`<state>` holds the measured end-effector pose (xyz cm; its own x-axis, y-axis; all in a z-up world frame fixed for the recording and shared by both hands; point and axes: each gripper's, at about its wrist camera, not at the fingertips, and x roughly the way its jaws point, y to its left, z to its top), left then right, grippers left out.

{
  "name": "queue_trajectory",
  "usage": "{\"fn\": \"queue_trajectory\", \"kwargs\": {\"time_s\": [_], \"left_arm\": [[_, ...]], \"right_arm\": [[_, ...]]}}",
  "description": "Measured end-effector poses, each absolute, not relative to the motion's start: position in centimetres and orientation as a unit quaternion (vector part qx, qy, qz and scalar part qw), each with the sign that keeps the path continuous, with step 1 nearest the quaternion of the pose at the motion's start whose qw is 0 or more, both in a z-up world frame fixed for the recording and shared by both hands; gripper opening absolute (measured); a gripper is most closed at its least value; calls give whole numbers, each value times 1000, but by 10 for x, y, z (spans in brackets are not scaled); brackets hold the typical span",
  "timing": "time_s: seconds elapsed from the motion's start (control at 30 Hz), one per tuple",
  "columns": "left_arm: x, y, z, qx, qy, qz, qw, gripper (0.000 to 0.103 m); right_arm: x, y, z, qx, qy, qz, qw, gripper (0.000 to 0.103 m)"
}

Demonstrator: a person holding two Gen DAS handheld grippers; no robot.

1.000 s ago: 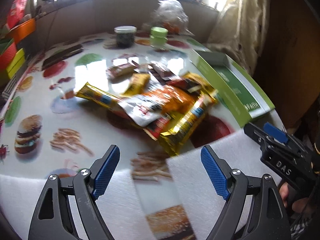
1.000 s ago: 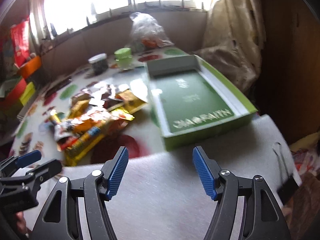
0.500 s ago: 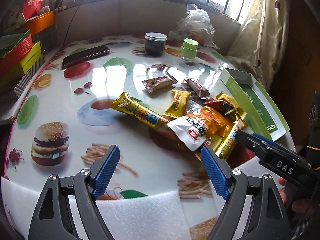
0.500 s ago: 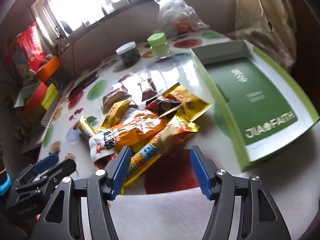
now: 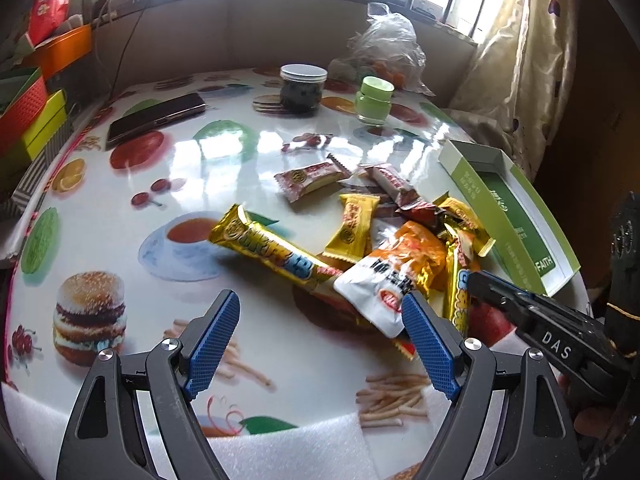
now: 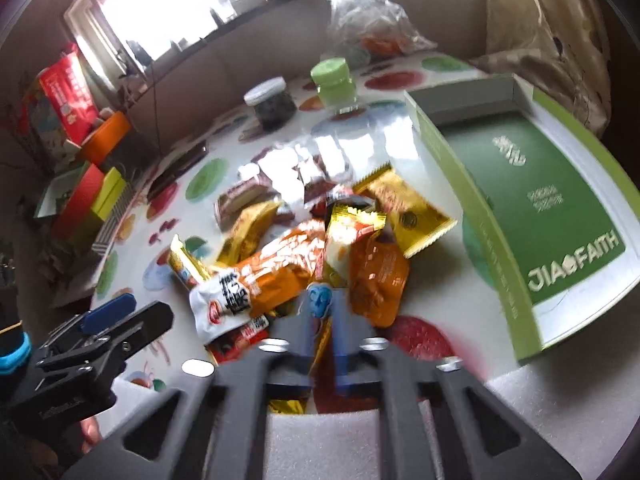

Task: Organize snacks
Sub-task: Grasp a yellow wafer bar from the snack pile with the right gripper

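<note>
The right gripper (image 6: 325, 312) has just snapped its jaws together on the near end of a long gold snack bar (image 5: 460, 288) at the front of the snack pile (image 5: 384, 240) – the wrapper sits between the blue pads. The left gripper (image 5: 320, 340) hovers with jaws spread wide and empty over the printed tablecloth (image 5: 120, 200). The green box lid (image 6: 552, 216) lies just beside the pile – nothing in it.

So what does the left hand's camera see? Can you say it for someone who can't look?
A heap of snack packets lies on a shiny round table printed with food pictures, with the left gripper open just in front of it. A green box sits right of the heap, and the right gripper pokes in from the right. Two jars and a phone sit farther back.
</note>
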<state>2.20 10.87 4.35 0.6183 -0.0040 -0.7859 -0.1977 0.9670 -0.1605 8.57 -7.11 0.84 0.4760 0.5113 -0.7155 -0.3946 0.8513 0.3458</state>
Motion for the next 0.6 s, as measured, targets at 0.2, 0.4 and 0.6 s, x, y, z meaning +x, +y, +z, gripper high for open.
{"fn": "queue_trajectory", "kwargs": {"time_s": [0.2, 0.4, 0.6], "left_arm": [[36, 101, 47, -96, 434, 42, 895, 84], [41, 103, 48, -92, 436, 41, 894, 84], [44, 105, 46, -92, 440, 41, 892, 84]], "right_arm": [[93, -75, 4, 91, 451, 271, 846, 8], [92, -64, 1, 82, 457, 290, 837, 26], [95, -55, -5, 74, 465, 291, 833, 28]]}}
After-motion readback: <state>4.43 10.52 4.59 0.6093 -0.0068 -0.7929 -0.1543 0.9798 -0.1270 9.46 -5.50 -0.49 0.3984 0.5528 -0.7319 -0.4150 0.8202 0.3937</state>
